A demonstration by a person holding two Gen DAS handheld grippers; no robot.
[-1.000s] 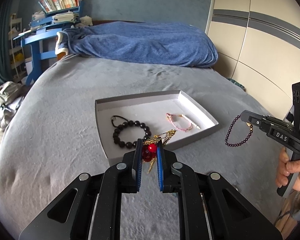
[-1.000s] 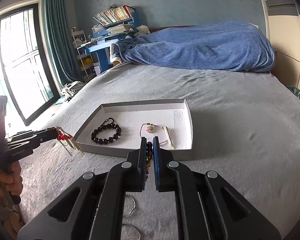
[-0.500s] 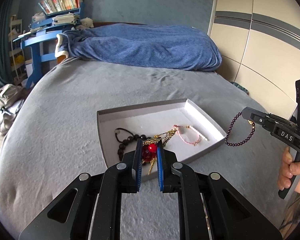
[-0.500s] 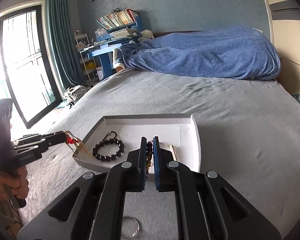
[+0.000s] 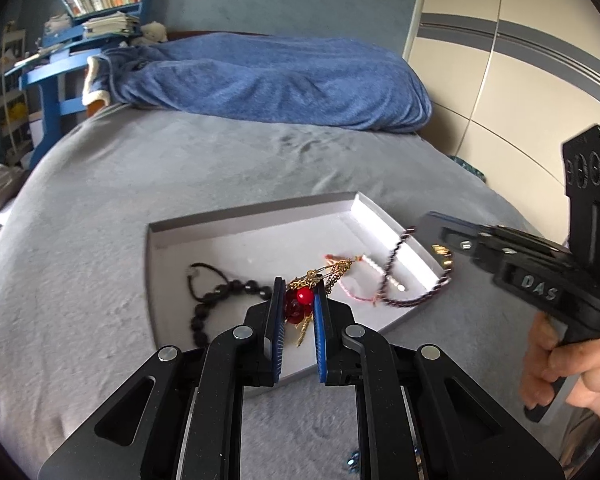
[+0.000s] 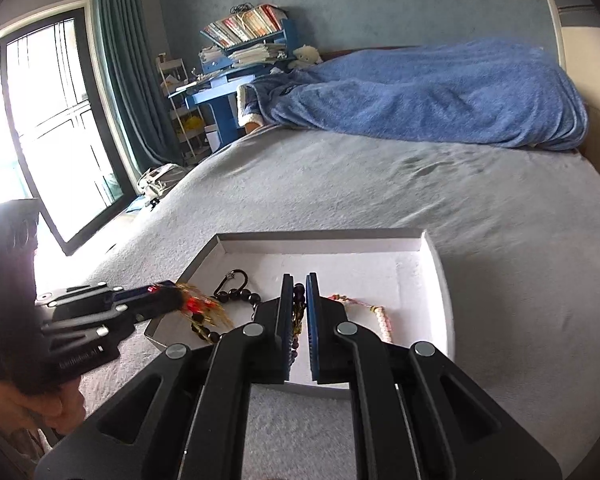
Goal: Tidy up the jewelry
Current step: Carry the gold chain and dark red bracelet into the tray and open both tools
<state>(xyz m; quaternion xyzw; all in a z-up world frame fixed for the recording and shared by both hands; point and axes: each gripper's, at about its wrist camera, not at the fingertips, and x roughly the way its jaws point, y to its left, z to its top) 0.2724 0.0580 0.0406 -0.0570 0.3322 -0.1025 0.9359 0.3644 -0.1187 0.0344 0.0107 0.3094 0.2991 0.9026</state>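
Pinched between the pads of the left hand-held gripper (image 5: 298,300) is a red-bead ornament (image 5: 302,300) with gold chains and leaf charms, hung above the near edge of a shallow grey tray (image 5: 256,216) set on the bed (image 5: 100,208). A dark purple bead bracelet (image 5: 404,288) is clamped by the right hand-held gripper (image 6: 299,300); its loop is draped across the tray's right rim, long axis running left to right. A black bead bracelet (image 5: 220,300) and a pink-and-pearl bracelet (image 5: 364,276) are laid on the white tray floor. "DAS" is read in raised letters on the right gripper's body; the left body's lettering is too blurred to read.
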